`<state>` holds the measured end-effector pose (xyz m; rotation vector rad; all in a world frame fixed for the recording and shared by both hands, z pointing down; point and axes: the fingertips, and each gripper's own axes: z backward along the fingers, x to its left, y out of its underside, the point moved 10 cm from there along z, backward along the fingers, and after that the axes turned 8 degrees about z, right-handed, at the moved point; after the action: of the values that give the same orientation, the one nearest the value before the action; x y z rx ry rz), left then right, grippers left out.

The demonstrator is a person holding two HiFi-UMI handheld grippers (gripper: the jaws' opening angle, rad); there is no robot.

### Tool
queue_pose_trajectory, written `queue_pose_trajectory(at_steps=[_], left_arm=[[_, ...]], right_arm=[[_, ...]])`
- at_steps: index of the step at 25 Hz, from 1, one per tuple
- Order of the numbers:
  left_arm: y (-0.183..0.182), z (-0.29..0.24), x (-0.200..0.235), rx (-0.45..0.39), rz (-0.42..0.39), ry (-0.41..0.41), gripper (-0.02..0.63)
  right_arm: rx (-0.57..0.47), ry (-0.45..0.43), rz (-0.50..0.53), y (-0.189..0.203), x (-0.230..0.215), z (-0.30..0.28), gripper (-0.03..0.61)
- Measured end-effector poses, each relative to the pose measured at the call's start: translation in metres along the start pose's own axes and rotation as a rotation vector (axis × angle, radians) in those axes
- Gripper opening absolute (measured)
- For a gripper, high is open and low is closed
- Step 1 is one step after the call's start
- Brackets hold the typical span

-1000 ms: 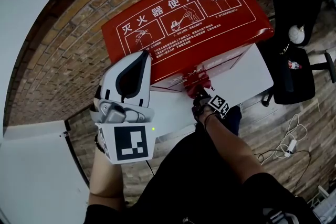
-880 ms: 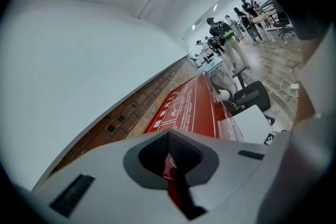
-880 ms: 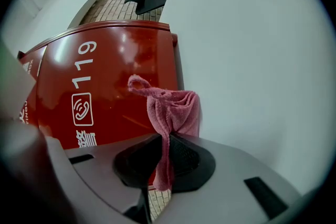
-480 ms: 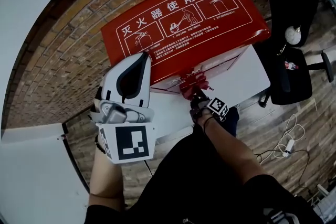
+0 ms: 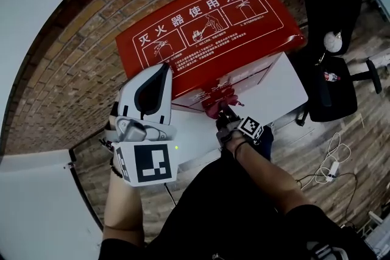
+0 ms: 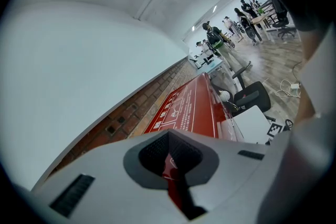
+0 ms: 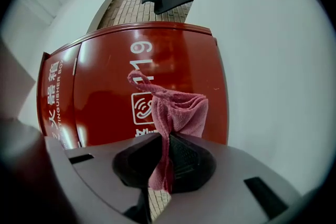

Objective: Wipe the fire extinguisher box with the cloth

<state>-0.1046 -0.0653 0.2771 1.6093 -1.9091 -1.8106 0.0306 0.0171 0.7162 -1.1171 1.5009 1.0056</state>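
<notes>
Brickwork: rough, matt, mortar-lined; curves across the upper left of the head view, behind and beside the box.
Fire extinguisher box: upper centre of the head view; red, glossy, flat panels with rounded edges, white printing on lid and front; probably sheet metal, rigid and heavy, unlikely to shift under rubbing; smooth, easy to slide over.
Left claw: clenched on nothing; left of centre, overlapping the box's lower left corner in that view.
Right claw: clamped on the cloth, close before the red front panel.
Cloth: dusky pink, ribbed weave, small hanging loop; soft, light, floppy; pinched at a bunched fold, free end puffed beyond the tips; contact with the panel uncertain; best gripped deep at the fold, against slipping out.
</notes>
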Motion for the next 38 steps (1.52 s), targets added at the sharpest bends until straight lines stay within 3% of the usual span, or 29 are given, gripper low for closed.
queue_pose_trajectory(at_steps=[25, 38], left_arm=[[0.001, 0.002, 0.000, -0.022, -0.003, 0.006, 0.012], [0.004, 0.000, 0.002, -0.027, -0.005, 0.016, 0.012]], right_arm=[[0.025, -0.097, 0.082, -0.011, 0.066, 0.013, 0.051], [0.041, -0.196, 0.116, -0.018, 0.105, 0.014, 0.051]])
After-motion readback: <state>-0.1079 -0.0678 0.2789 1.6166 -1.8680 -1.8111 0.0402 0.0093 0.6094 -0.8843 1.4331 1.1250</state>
